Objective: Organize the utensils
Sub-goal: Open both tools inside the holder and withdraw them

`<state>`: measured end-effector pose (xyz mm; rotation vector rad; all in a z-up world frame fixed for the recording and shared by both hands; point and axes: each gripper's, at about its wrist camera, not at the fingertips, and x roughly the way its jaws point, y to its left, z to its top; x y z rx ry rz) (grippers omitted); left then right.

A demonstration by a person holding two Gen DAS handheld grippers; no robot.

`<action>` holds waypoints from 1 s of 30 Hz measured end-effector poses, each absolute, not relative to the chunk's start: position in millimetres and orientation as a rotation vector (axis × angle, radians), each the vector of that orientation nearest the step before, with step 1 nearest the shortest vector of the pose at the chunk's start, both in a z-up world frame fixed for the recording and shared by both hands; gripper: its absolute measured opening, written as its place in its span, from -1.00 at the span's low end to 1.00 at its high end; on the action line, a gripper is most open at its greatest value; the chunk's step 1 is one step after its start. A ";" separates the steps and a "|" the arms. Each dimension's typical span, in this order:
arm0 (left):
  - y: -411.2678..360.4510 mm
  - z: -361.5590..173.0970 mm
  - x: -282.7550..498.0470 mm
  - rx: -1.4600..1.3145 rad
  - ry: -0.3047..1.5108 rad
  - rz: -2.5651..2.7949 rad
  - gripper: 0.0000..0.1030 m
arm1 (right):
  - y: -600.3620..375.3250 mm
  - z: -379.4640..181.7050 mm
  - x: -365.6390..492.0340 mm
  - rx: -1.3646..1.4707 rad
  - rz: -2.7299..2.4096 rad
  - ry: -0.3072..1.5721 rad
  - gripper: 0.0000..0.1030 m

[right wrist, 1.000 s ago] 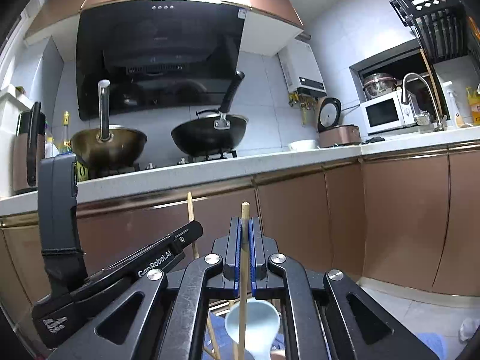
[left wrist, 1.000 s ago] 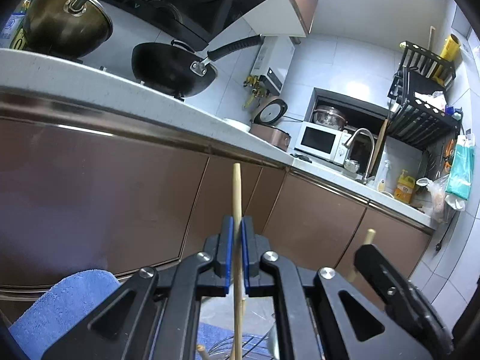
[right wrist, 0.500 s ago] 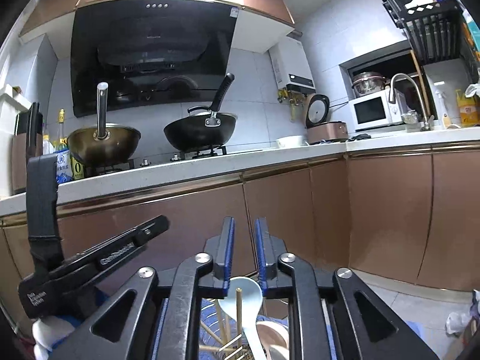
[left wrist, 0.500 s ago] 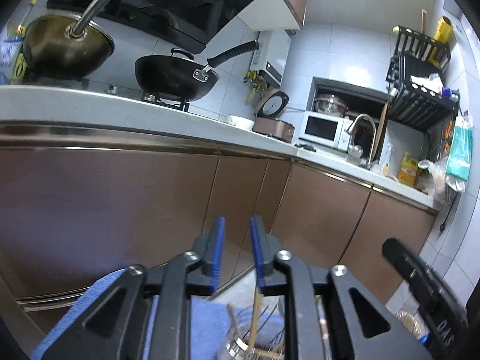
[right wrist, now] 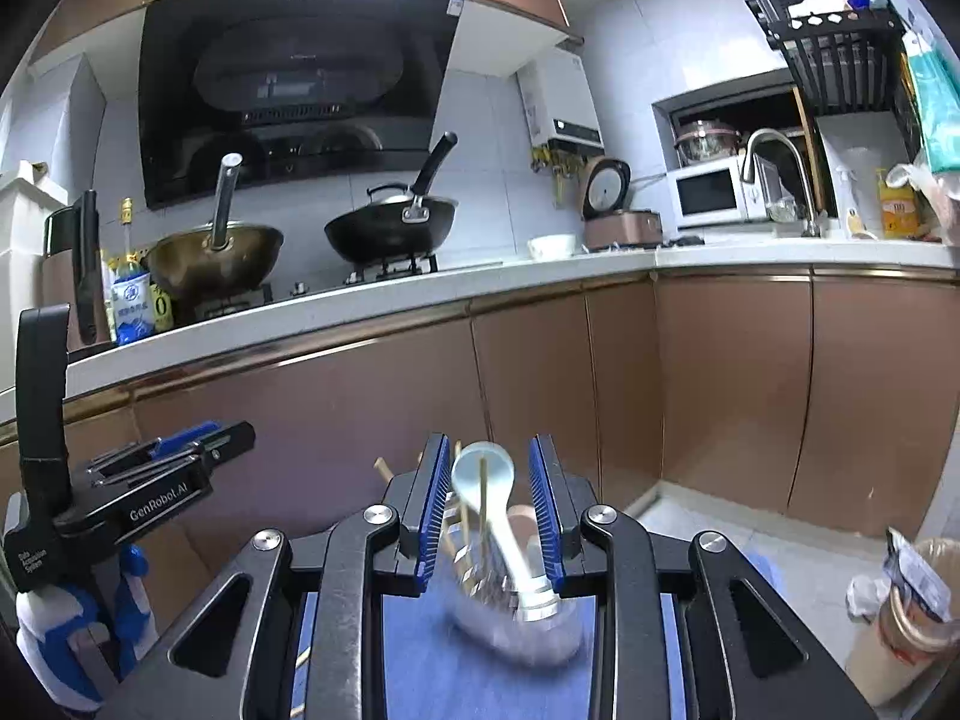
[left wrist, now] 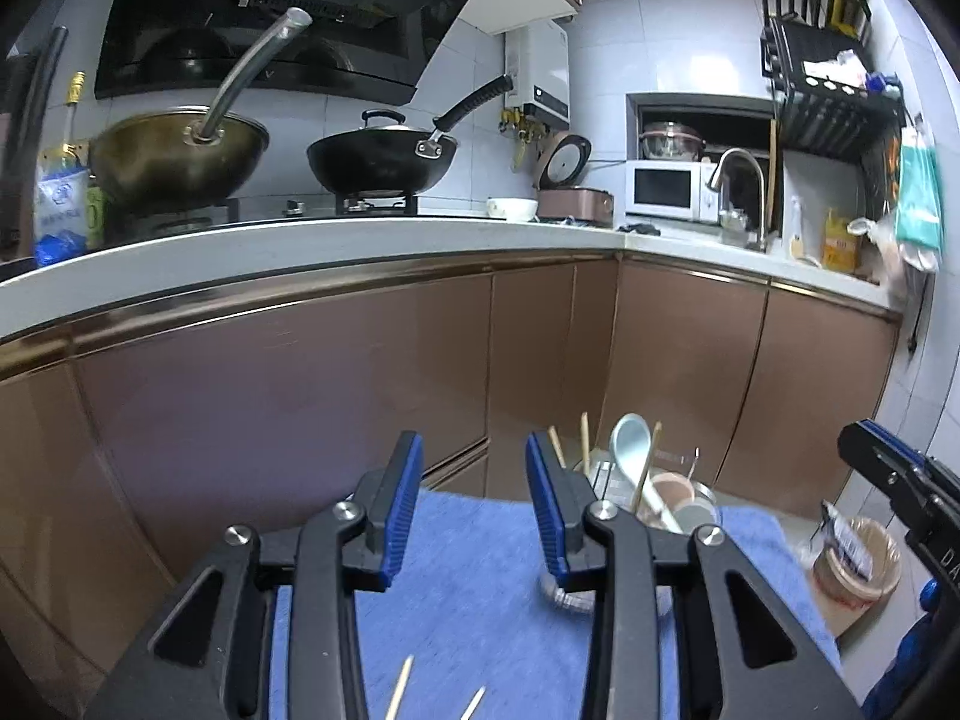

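A metal utensil holder (left wrist: 606,480) stands on a blue cloth (left wrist: 480,600) and holds a light blue spoon (left wrist: 630,438) and several wooden chopsticks (left wrist: 584,441). My left gripper (left wrist: 471,498) is open and empty, above the cloth, left of the holder. Two loose chopsticks (left wrist: 401,687) lie on the cloth below it. My right gripper (right wrist: 489,504) is open and empty; the spoon (right wrist: 480,474), the chopsticks (right wrist: 482,504) and the holder (right wrist: 510,612) show between its fingers. Each gripper shows in the other's view: the left one (right wrist: 174,450), the right one (left wrist: 900,480).
Brown cabinet doors (left wrist: 360,390) run behind the cloth under a white counter (left wrist: 300,240) with two woks (left wrist: 384,162). A paper cup (right wrist: 918,612) with a wrapper stands on the floor at the right. A sink tap and microwave (left wrist: 666,189) stand farther right.
Both grippers were shut on a chopstick each; both have opened, the chopsticks now stand in the holder, and both grippers have pulled back and up, jaws wider.
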<state>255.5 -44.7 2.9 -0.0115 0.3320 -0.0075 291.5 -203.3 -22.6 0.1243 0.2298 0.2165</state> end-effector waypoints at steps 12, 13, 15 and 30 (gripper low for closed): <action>-18.4 -0.5 192.8 0.013 0.377 0.048 -0.33 | -193.8 -32.8 233.7 0.148 0.235 0.322 -0.38; -16.2 -0.3 191.0 0.012 0.377 0.049 -0.33 | -193.4 -33.7 230.6 0.151 0.236 0.327 -0.37; -11.7 -0.4 183.8 0.017 0.380 0.058 -0.33 | -192.2 -35.0 225.7 0.156 0.239 0.340 -0.37; 6.9 -7.5 157.5 0.019 0.401 0.082 -0.32 | -162.2 -49.0 202.6 0.118 0.297 0.431 -0.37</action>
